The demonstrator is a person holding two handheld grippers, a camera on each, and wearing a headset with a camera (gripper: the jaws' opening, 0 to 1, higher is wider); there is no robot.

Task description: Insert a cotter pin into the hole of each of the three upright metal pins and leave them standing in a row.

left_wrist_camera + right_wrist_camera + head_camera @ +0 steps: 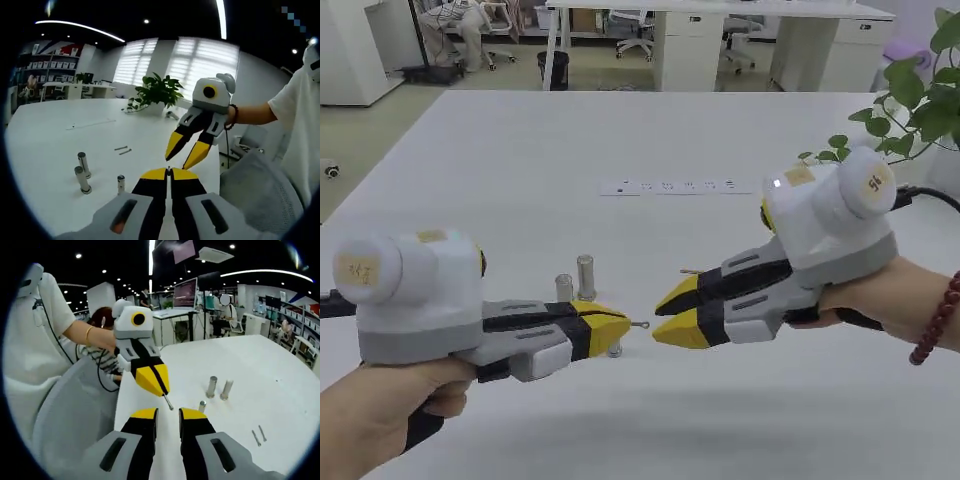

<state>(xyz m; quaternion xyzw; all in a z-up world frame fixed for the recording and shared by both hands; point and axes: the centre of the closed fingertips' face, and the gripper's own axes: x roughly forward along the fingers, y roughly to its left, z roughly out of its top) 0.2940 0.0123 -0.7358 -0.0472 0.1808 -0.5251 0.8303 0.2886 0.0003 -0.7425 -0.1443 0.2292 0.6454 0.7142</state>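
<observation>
Three short metal pins stand on the white table: a tall pin [585, 277], a second pin [564, 288] beside it, and a third pin [614, 350] partly under my left gripper. My left gripper [628, 324] is shut on a cotter pin [640, 324] that pokes out of its tips. My right gripper [659, 319] is open, its tips just right of that cotter pin. In the right gripper view the cotter pin [169, 402] points down from the left gripper [162, 390] toward my own open jaws. Two loose cotter pins [121, 149] lie farther back.
A white power strip [670, 187] lies across the table's middle. A potted plant [910, 100] stands at the far right edge. Office desks and chairs are beyond the table. A person's sleeve and grey chair sit close behind the grippers.
</observation>
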